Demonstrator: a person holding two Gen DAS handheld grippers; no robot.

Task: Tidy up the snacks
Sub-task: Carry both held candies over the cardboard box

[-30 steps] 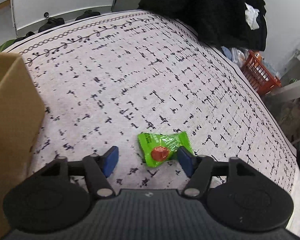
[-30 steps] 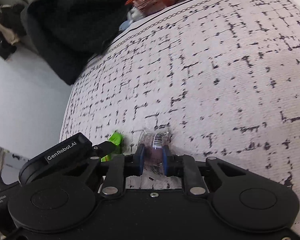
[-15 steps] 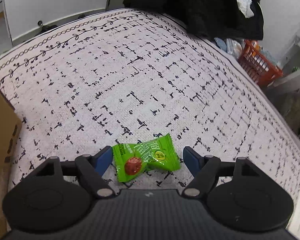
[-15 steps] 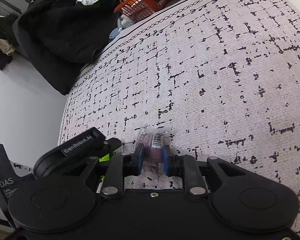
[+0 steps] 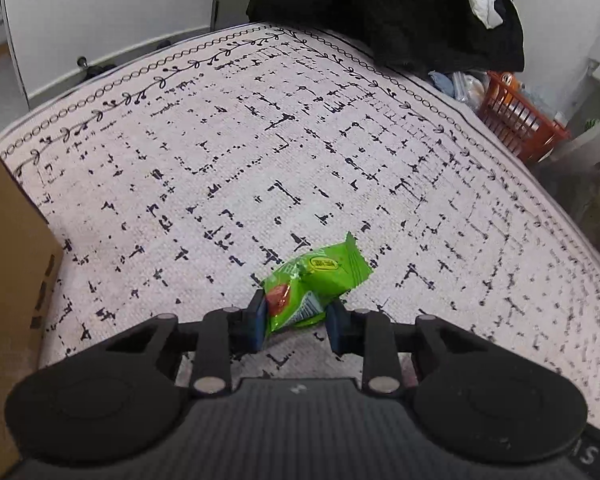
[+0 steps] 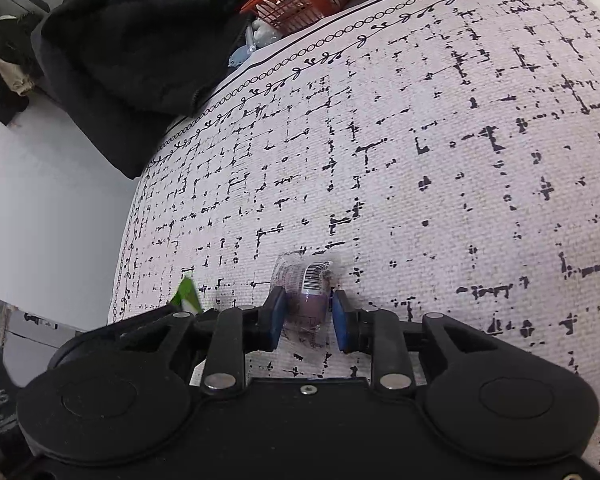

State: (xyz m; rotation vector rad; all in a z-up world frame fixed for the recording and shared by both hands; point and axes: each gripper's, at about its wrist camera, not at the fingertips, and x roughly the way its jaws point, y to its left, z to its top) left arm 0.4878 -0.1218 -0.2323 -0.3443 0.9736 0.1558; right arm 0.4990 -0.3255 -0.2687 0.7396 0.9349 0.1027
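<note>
Between the left gripper (image 5: 296,320) pads a green snack packet (image 5: 314,280) is pinched above the patterned cloth (image 5: 260,160), while a clear-wrapped purple snack (image 6: 306,292) is clamped by the right gripper (image 6: 306,316).

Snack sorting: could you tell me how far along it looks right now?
Done: nothing visibly put away yet. In hand: the left gripper is shut on the green snack packet; the right gripper is shut on the clear-wrapped snack. Left: placing both, perhaps in the cardboard box.
</note>
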